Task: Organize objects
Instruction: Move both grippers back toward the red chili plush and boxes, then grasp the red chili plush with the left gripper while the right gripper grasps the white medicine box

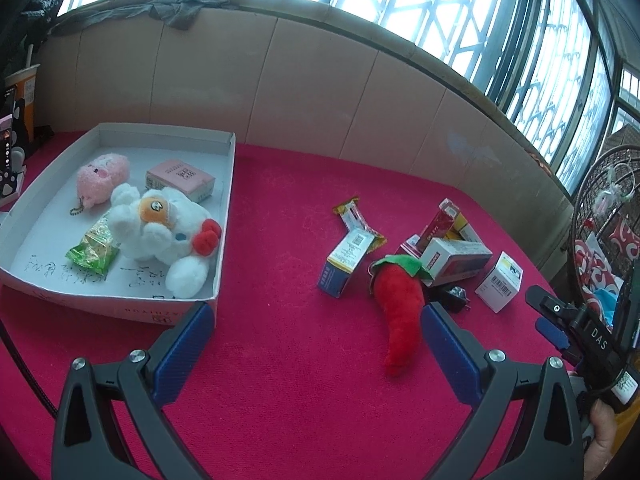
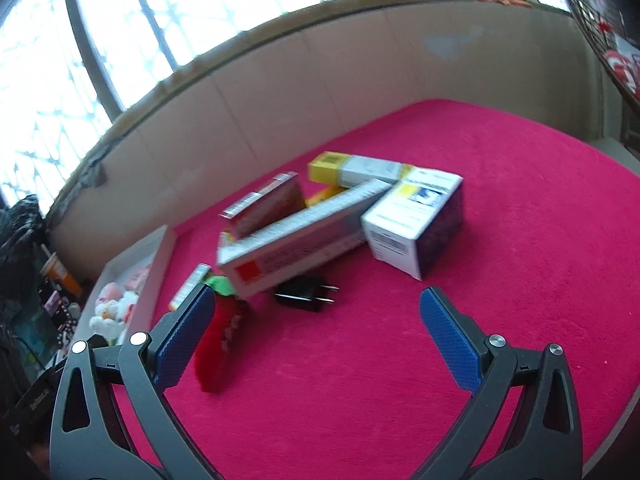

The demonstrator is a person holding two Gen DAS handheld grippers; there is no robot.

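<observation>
A white cardboard tray (image 1: 224, 184) on the red cloth holds a pink plush (image 1: 102, 178), a white plush (image 1: 160, 236), a pink box (image 1: 180, 180) and a green snack packet (image 1: 92, 254). To its right lie a red chili plush (image 1: 400, 312), several small boxes (image 1: 456, 258), a blue-ended box (image 1: 344, 264) and a black plug (image 1: 454, 294). My left gripper (image 1: 316, 312) is open above the cloth, its right finger beside the chili. My right gripper (image 2: 316, 296) is open, near the black plug (image 2: 306, 294) and the chili plush (image 2: 218, 340). The right gripper (image 1: 560, 328) also shows at the left view's edge.
A tan padded wall (image 1: 320, 92) backs the red cloth, with barred windows above. A drink cup (image 1: 24, 92) and clutter sit far left. A wire rack (image 1: 604, 216) with red items stands at the right. A white and purple box (image 2: 416, 220) lies ahead of the right gripper.
</observation>
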